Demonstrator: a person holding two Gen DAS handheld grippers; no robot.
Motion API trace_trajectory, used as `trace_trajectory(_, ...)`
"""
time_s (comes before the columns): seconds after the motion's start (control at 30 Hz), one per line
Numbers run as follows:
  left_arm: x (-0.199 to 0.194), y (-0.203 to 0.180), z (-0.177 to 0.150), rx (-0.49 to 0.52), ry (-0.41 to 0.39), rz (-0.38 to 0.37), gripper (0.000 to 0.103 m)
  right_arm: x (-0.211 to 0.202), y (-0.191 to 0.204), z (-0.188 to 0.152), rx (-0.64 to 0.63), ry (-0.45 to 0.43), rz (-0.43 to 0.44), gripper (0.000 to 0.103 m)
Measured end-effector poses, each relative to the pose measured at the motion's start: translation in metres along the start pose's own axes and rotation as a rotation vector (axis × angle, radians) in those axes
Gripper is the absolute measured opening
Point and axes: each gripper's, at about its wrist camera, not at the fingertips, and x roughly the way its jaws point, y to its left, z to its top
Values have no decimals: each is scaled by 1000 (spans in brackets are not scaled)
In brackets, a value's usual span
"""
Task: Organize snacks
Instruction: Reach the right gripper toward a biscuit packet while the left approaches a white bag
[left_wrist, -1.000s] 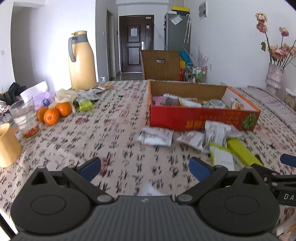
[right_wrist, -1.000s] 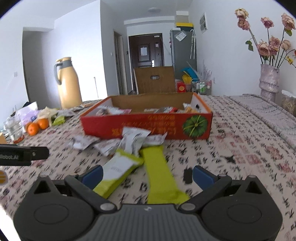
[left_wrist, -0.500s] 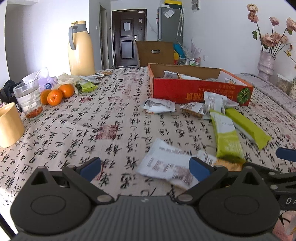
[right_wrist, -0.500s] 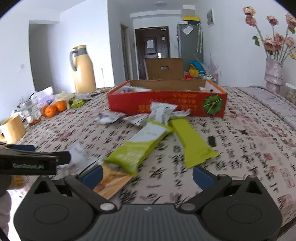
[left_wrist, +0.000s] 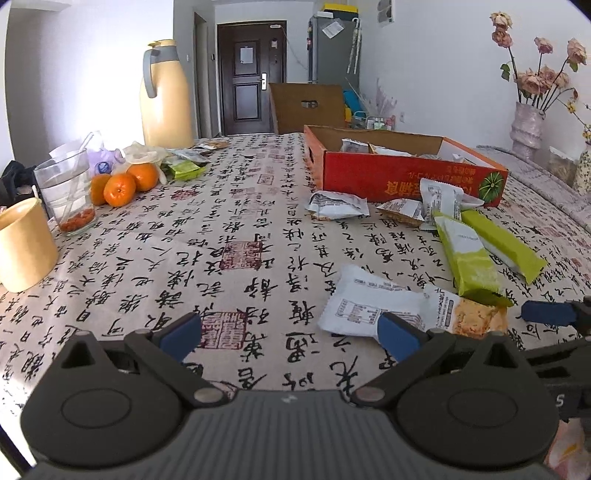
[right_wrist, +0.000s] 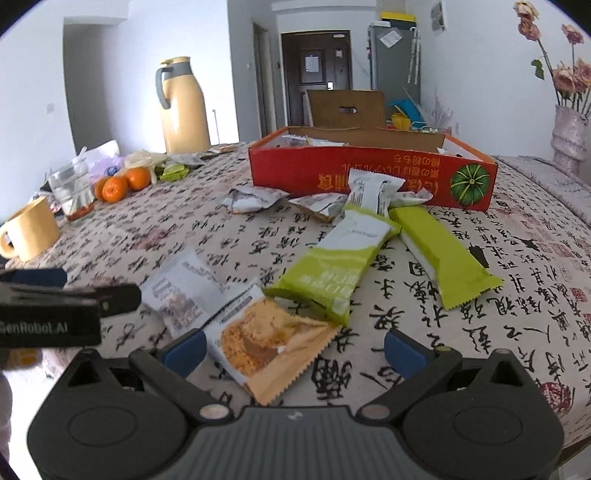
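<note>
Lying flat on the counter (left_wrist: 155, 258), the orange snack packet (right_wrist: 266, 339) sits directly ahead of the right gripper (right_wrist: 295, 350), its near corner already reaching in between the jaws, closer to the left fingertip than the right. Its long axis runs on a diagonal, from the near end by the gripper away toward the far left, where it overlaps a white packet (right_wrist: 181, 288). From the left gripper (left_wrist: 291, 332) the same orange packet (left_wrist: 469, 317) lies off to the right, beyond the right fingertip, so the right hand's tool looks the nearer of the two and the better placed to take it.

The packet is a flat, crinkled pouch with a zigzag edge, printed with a picture of crumbly food on an orange ground and a white strip along one side. A green bar wrapper (right_wrist: 332, 266) rests over its far corner, which may drag when the packet is lifted.

Both sets of jaws stand wide open and hold nothing.

Farther off, a second green bar (right_wrist: 443, 254) and several small white packets lie scattered before the red cardboard box (right_wrist: 369, 173), which already holds some snacks and is probably where these go. Oranges (left_wrist: 125, 184), a glass (left_wrist: 68, 192), a yellow mug (left_wrist: 24, 243) and a tall flask (left_wrist: 166, 99) stand well apart on the left.
</note>
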Motion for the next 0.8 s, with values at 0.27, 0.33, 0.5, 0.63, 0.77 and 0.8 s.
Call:
trace_trajectory(0.27, 4, 9, 1, -28, -2, -33, 103, 12, 14, 2, -28, -15, -37, 102)
trace_trajectory(0.33, 5, 11, 0, -37, 1, -37, 103, 14, 17, 1, -50, -21, -45, 99)
trace_trajectory(0.5, 7, 15, -2, -59, 8, -44, 103, 11, 20, 1, -62, -39, -35, 82)
trace_trajectory(0.63, 7, 15, -2, -62, 6, -48, 103, 6, 19, 0, -66, -40, -27, 70)
trace_trajectory(0.77, 6, 14, -1, -66, 4, -50, 103, 3, 18, -1, -68, -43, -24, 62)
trace_trajectory(0.8, 5, 14, -1, -65, 3, -51, 103, 1, 18, -1, -69, -45, -20, 58)
